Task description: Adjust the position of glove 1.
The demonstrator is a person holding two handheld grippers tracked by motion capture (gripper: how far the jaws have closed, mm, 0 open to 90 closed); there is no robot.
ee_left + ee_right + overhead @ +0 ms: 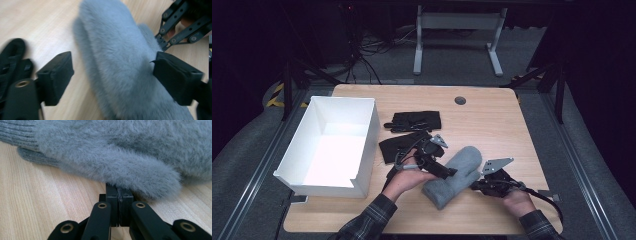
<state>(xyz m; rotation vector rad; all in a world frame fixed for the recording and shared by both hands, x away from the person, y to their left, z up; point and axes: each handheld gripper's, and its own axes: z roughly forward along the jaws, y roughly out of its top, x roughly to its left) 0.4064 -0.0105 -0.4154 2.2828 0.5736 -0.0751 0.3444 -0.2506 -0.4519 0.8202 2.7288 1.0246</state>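
The grey mitten [452, 176] is seen lying flat near the front of the bench [492, 115], to the right of the white box [334, 145] and just in front of the nearer of two black gloves [399, 146]; its ribbed cuff points toward the front edge and its rounded tip away from it. It is judged to be light, soft and limp: the fluffy pile is likely to compress and slide under the pads, so a hold on the denser knitted cuff [15, 135] or across the full body is thought safer than one on the fur alone. The left gripper [112, 75] is held with its jaws wide apart, one on each side of the mitten's body, nothing yet clamped. The right gripper [119, 202] is seen with its jaws together at the mitten's thumb; whether any fabric is pinched between them cannot be told, since the fur overhangs the tips. Open bench is left to the right of the mitten and beyond it toward the far edge. To its left the room is narrowed by the gloves and the wall of the box, over which the mitten would have to be lifted if it is meant for there.
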